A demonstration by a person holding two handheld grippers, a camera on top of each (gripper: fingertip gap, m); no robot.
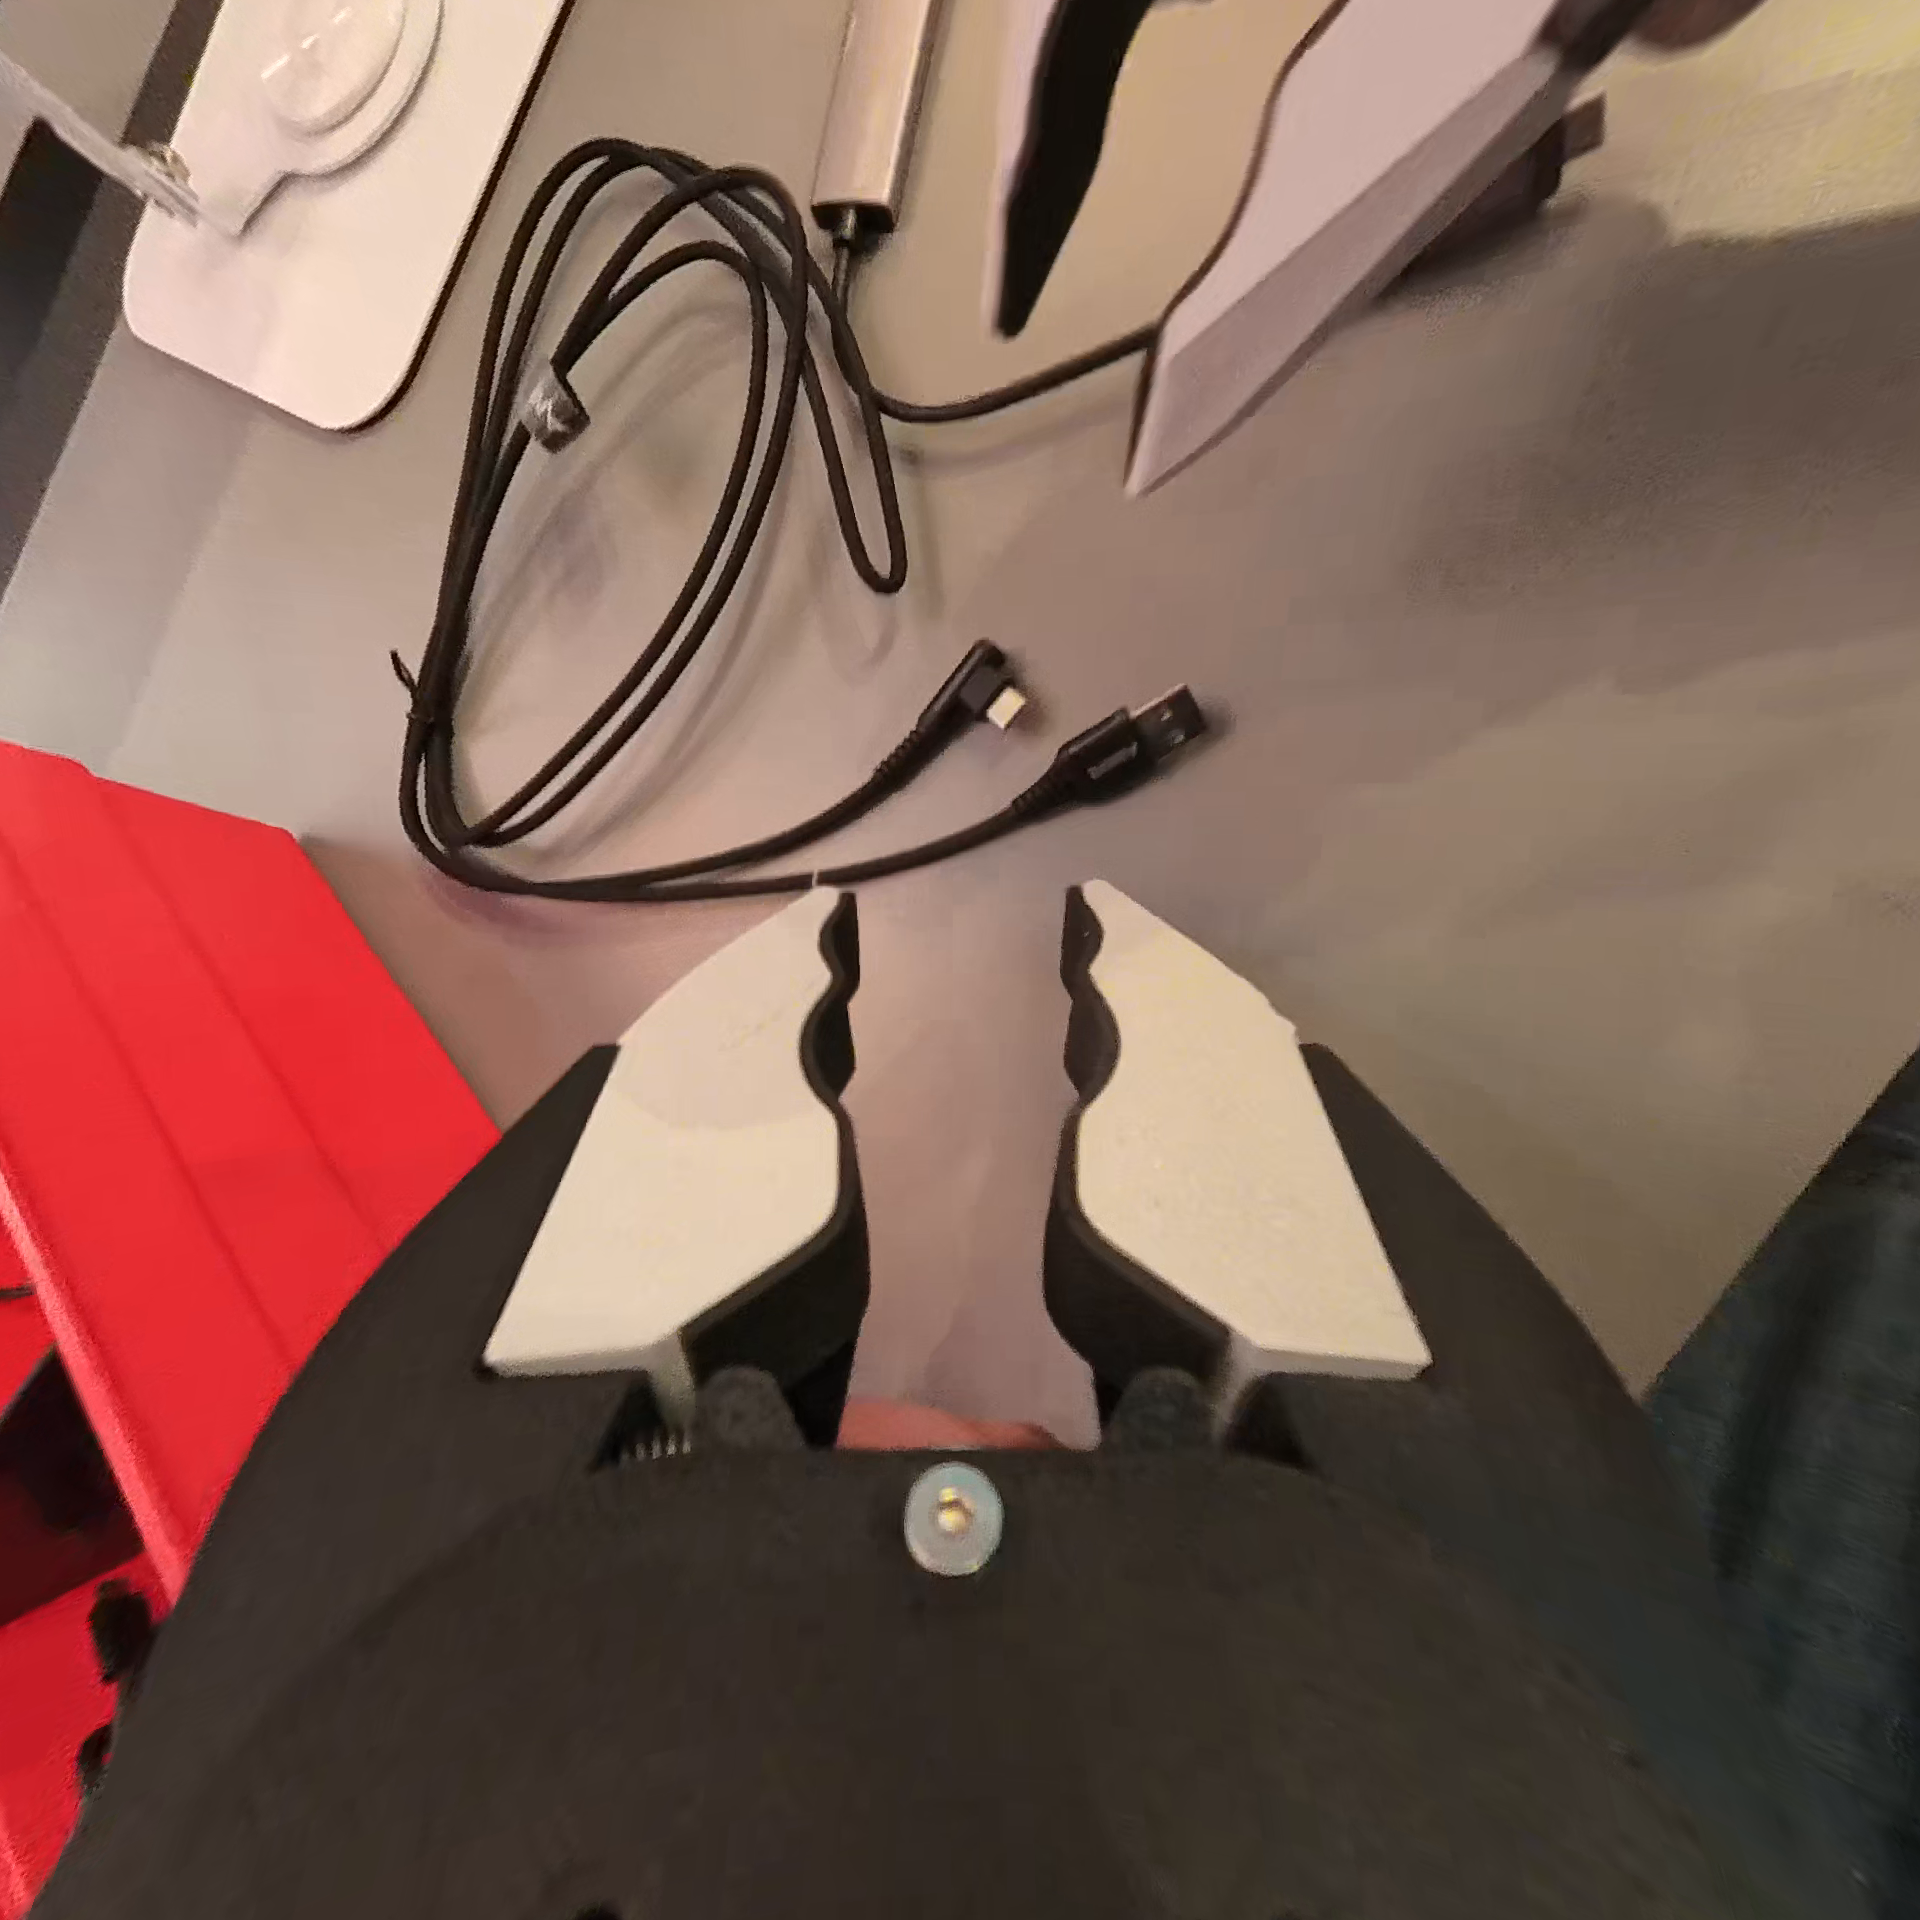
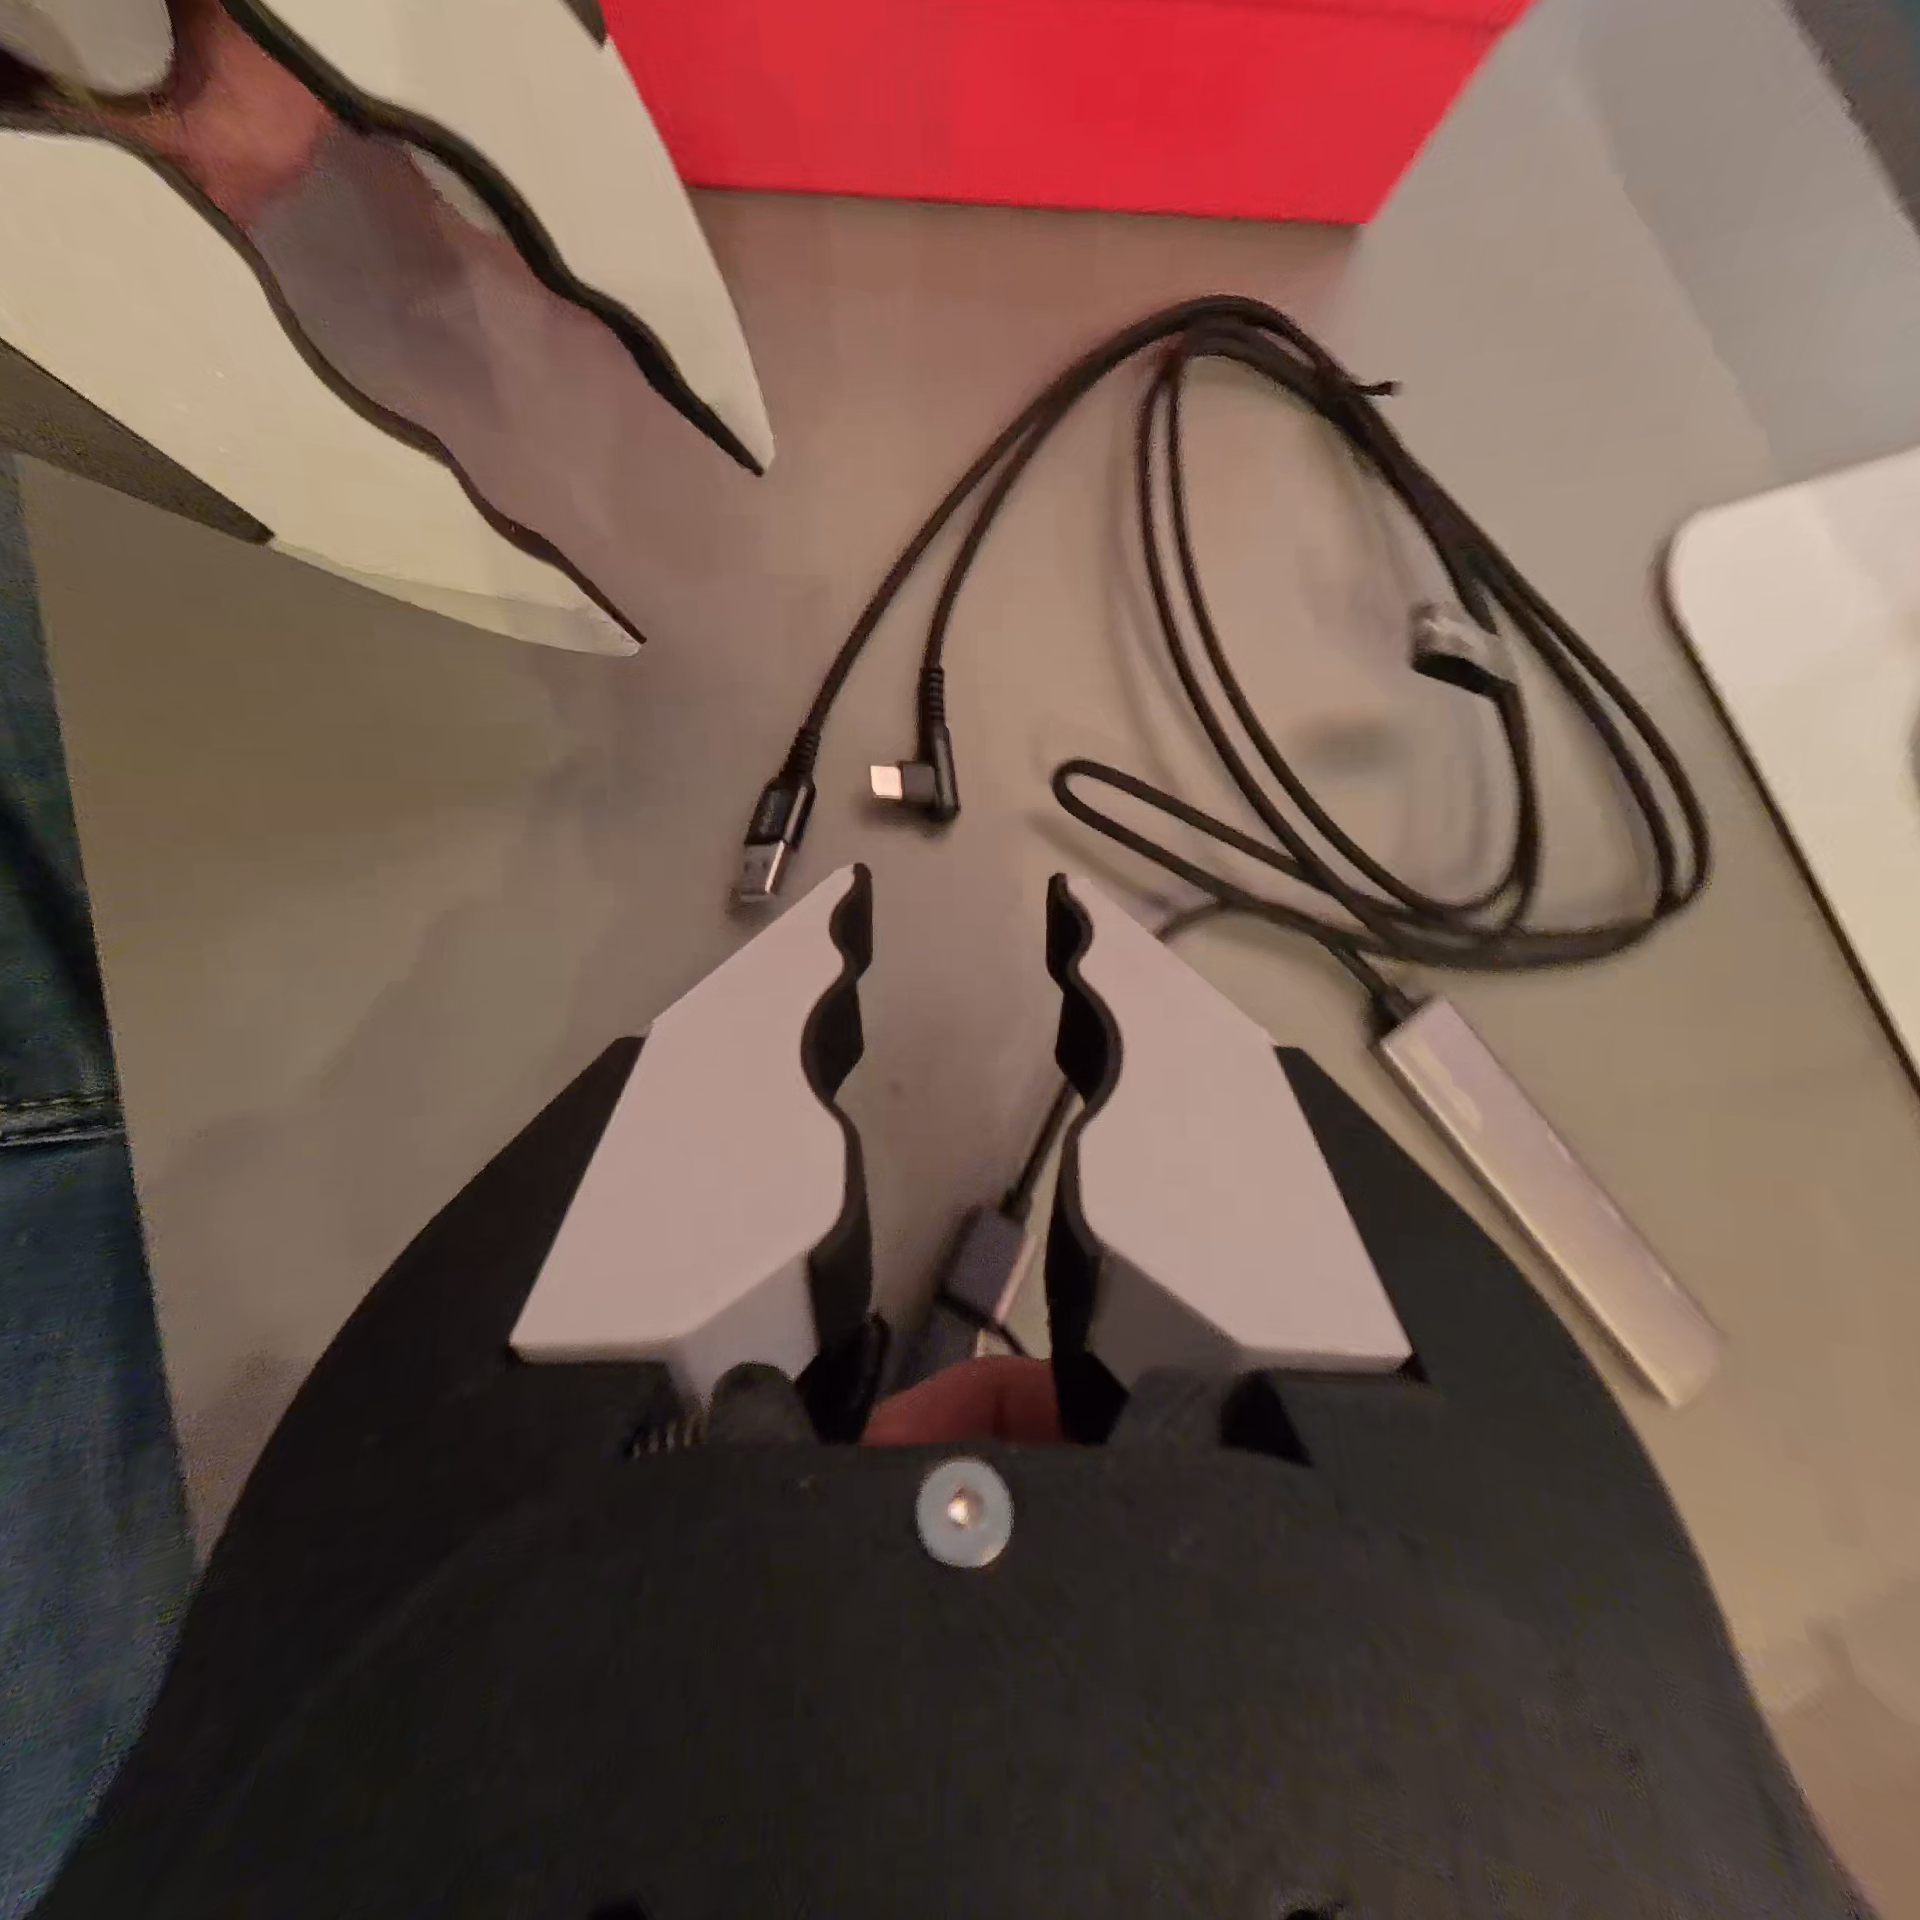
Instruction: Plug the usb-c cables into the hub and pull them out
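A black braided cable (image 1: 623, 540) lies coiled on the grey table. Its angled usb-c plug (image 1: 992, 704) and its straight USB plug (image 1: 1148, 727) lie free, just beyond my left gripper (image 1: 961, 904), which is open and empty. The silver hub (image 1: 868, 125) lies at the far top. My right gripper (image 2: 956, 883) is open and empty, with the angled plug (image 2: 914, 790) and straight plug (image 2: 769, 852) just ahead of its tips. The hub (image 2: 1538, 1184) lies to its right. The hub's own lead plug (image 2: 987, 1257) lies on the table under the right fingers.
A red box (image 1: 156, 1039) stands left of the left gripper and shows at the top of the right wrist view (image 2: 1039, 94). A white flat device (image 1: 312, 208) lies beside the cable coil. Each view shows the other gripper (image 1: 1075, 405) (image 2: 698, 553), open. Blue trousers (image 2: 52, 1247) show at the table edge. Some 8 cm of space lies between my two pairs of fingers. The angled plug (image 2: 914, 790) is about 4 cm from my right fingertips. It turns up in the left wrist view (image 1: 996, 675) as well. My right tips are roughly 12 cm from the silver hub (image 1: 868, 125). Seen from the right wrist view (image 2: 1461, 1083) as well.
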